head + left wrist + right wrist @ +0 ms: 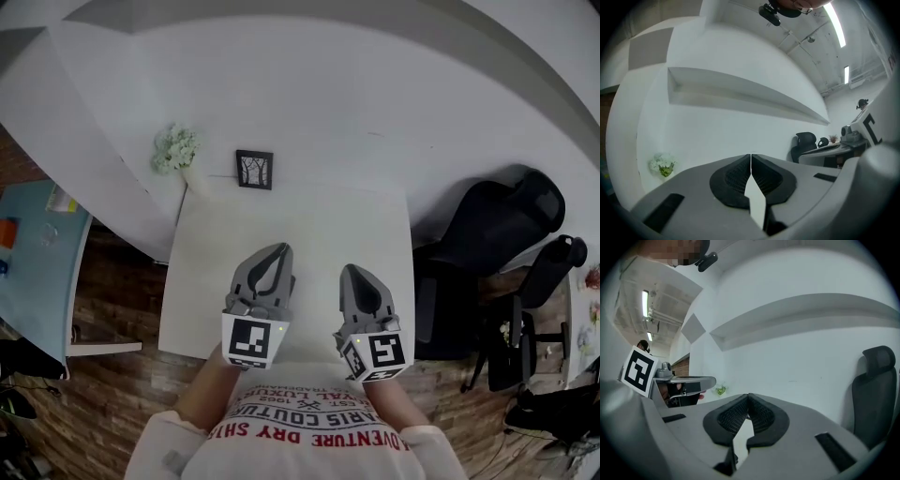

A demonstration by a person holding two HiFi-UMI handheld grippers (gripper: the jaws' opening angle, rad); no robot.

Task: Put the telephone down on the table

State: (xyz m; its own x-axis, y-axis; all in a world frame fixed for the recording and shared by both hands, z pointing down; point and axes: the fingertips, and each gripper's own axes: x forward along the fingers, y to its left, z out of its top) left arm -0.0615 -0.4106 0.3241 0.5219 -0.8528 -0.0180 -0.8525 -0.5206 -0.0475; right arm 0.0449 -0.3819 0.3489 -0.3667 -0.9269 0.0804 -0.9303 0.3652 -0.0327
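- Head view: we are holding the left gripper (279, 249) and the right gripper (352, 270) side by side above the near half of the white counter (281, 206), both pointing toward the wall.
- In the left gripper view, we are seeing the left gripper (750, 157) with its jaws pressed together at the tips and nothing lying between them.
- In the right gripper view, the right gripper (748, 397) is likewise showing its jaws meeting at the tips, gripping nothing.
- We cannot tell where the telephone is; no view is showing it.
- A small framed picture (254, 170) is standing at the counter's far edge, with white flowers (175, 148) near its far left corner.
- Black office chairs (497, 225) are sitting to the counter's right.
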